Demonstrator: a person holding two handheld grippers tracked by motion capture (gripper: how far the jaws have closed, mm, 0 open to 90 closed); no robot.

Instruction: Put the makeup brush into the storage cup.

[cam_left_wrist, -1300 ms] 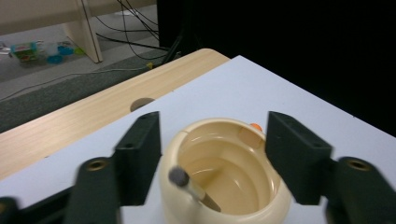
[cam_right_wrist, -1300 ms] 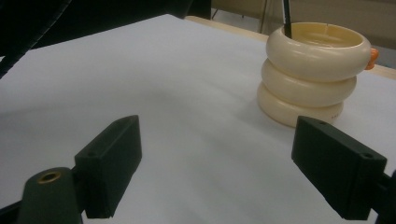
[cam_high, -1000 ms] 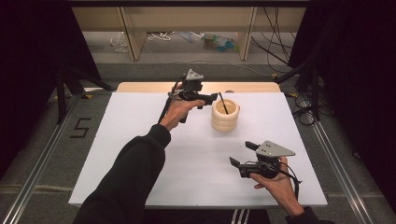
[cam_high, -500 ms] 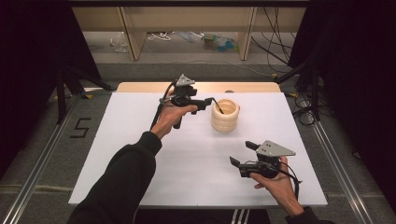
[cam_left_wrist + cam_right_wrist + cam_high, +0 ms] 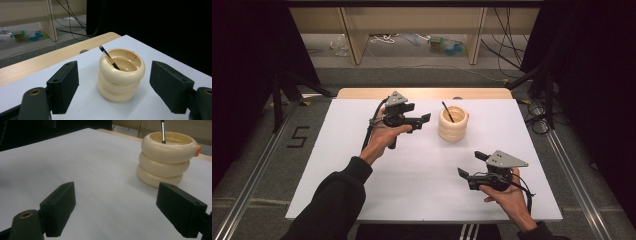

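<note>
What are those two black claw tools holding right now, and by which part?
Nothing. The left gripper and the right gripper are both open with bare fingers. The cream ringed cup with its black stick stands untouched on the table.

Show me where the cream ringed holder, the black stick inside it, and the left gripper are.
cream ringed holder (image 5: 121, 82): left gripper view, front of its middle ring.
black stick (image 5: 108, 56): left gripper view, mid-shaft above the rim.
left gripper (image 5: 426, 119): high view, between its jaw tips.
</note>
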